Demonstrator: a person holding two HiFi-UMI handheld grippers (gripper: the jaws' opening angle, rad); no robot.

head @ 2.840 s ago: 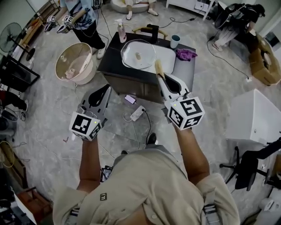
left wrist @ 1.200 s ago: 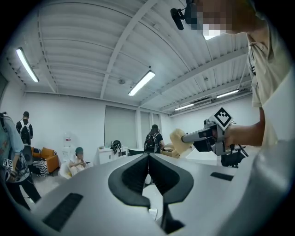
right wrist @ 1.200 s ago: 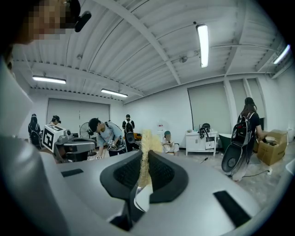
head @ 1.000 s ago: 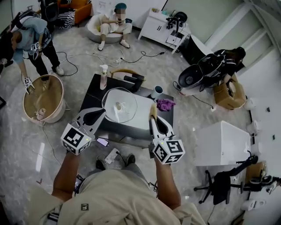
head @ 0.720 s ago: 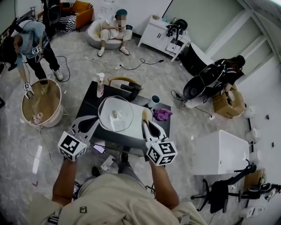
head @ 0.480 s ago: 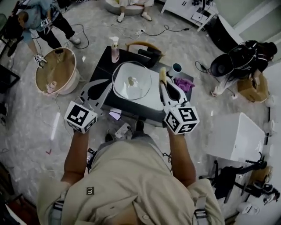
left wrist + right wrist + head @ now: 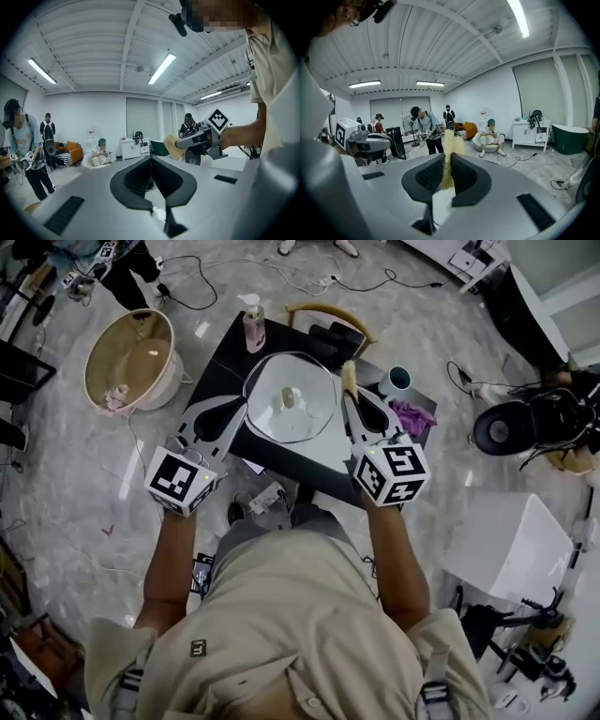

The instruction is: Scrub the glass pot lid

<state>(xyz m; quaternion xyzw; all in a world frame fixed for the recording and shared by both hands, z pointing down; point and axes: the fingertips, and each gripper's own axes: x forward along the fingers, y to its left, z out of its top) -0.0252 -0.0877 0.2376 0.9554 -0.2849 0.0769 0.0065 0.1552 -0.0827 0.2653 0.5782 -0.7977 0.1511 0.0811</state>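
Over the counter [image 7: 225, 357], the right gripper [image 7: 350, 397] is pinching a sponge [image 7: 348, 374], the left gripper's [image 7: 234, 407] fingers sitting together, empty; the glass lid [image 7: 305, 420] is probably slick and brittle, so take its knob [image 7: 289, 399].

Only the tip of the sponge [image 7: 348, 377] clears the right tool [image 7: 350, 401]; the top edge crops a bystander [image 7: 139, 273].
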